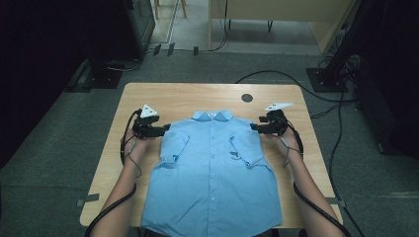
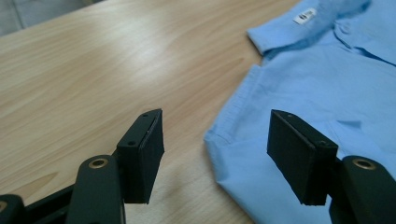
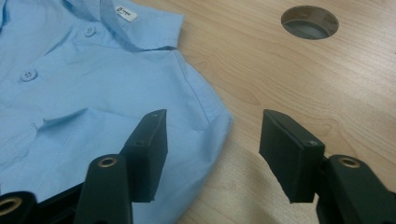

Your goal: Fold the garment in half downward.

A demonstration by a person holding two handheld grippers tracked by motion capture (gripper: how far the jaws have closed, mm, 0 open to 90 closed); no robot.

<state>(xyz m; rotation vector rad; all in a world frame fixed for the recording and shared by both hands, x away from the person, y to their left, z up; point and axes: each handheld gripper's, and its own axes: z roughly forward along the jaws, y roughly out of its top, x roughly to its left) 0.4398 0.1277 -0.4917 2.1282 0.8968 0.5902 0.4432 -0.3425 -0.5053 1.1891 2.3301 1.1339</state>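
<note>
While the blue shirt (image 1: pixel 212 168) lies flat on the desk (image 1: pixel 183 96), left gripper (image 1: pixel 165 129) and right gripper (image 1: pixel 254 127) flank its shoulders, fingers spread, pinching nothing.

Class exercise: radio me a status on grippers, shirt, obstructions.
Left gripper and right gripper open, at the shoulders. Blue shirt flat, buttoned, sleeves folded in. Nothing in the way.

From the high view you look forward and down from far up on the whole table (image 1: pixel 148 94). Your left gripper view sits low and very close, looking at one shoulder of the blue shirt (image 2: pixel 336 79). Your right gripper view looks just as close at the other shoulder, and both share the shirt's collar (image 3: pixel 140 23).
</note>
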